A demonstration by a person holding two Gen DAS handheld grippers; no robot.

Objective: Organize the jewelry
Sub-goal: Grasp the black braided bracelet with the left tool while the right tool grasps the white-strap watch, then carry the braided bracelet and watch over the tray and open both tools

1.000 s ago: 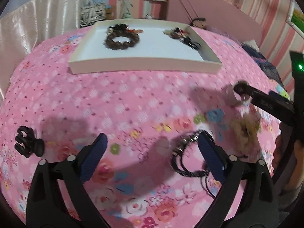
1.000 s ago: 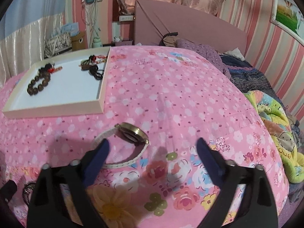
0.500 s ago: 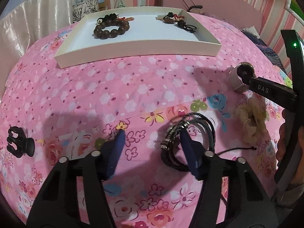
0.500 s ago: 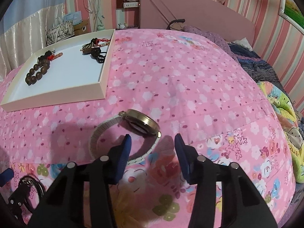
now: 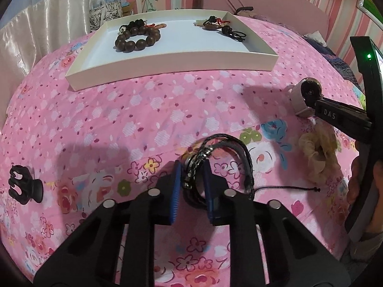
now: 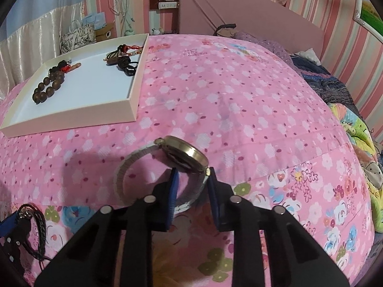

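A black braided bracelet (image 5: 239,148) lies on the pink flowered bedspread. My left gripper (image 5: 191,167) is closing, and its blue pads press on the bracelet's near strands. A white-strapped watch (image 6: 186,155) with a gold case rests on its side. My right gripper (image 6: 191,174) is closing around its strap just below the case, with a gap still showing at the left pad. Farther back sits a white tray (image 5: 167,62) holding a brown bead bracelet (image 5: 136,39) and corded charms (image 5: 215,24). The left wrist view shows the watch (image 5: 298,95) at the right.
A black hair claw (image 5: 24,186) lies at the left of the bedspread. A cream scrunchie (image 5: 318,153) sits right of the black bracelet. A person's hand (image 5: 373,191) holds the right gripper. Crumpled bedding (image 6: 354,129) and a pink headboard (image 6: 251,16) bound the far right.
Both grippers' jaws went from wide apart to narrow. The left came forward and down onto the black bracelet. The right stayed over the watch and narrowed around its strap.
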